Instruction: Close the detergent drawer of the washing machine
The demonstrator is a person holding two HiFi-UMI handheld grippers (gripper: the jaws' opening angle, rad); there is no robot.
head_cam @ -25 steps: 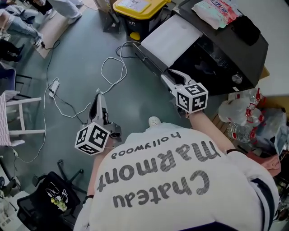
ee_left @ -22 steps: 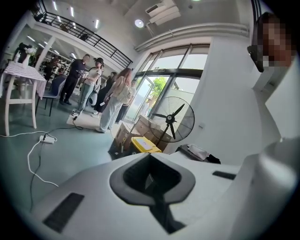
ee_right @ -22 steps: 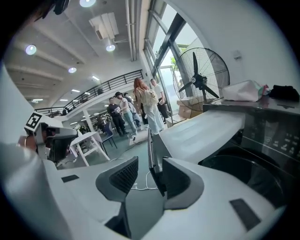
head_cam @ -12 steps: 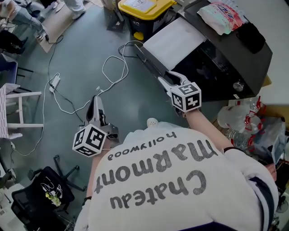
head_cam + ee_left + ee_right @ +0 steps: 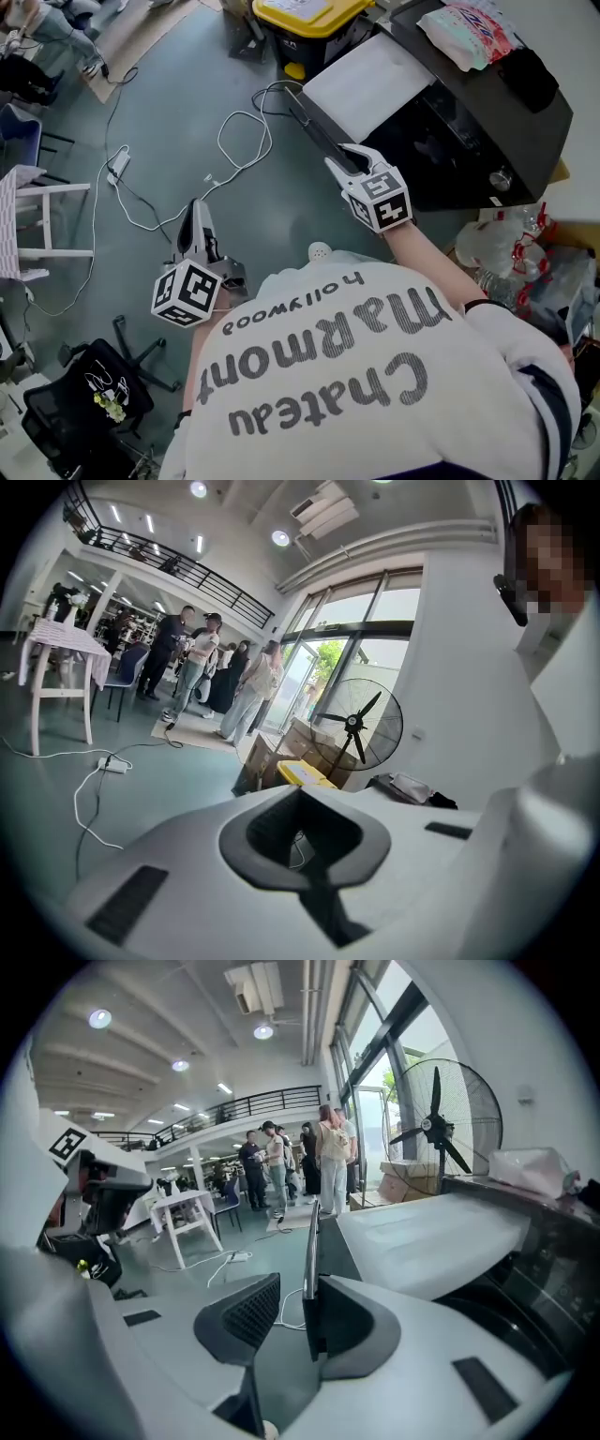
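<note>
The black washing machine (image 5: 469, 122) stands at upper right. Its drawer (image 5: 361, 80), a white flat panel with a dark front strip (image 5: 314, 131), sticks out to the left. My right gripper (image 5: 339, 157) is at the strip's near end. In the right gripper view the thin strip (image 5: 309, 1251) stands between the jaws of this gripper (image 5: 286, 1302), against the right pad and apart from the left one; the jaws have just been closing. My left gripper (image 5: 195, 211) hangs over the floor, away from the machine, shut with nothing in it (image 5: 302, 794).
A yellow-lidded bin (image 5: 295, 19) stands beyond the drawer. A white cable (image 5: 239, 141) and a power strip (image 5: 114, 169) lie on the floor. Bottles and bags (image 5: 511, 253) crowd the right; an office chair (image 5: 94, 403) is at lower left. A standing fan (image 5: 436, 1133) and people are further off.
My right gripper has shifted slightly left toward the drawer's front strip and rolled a little. The left gripper has hardly moved.
</note>
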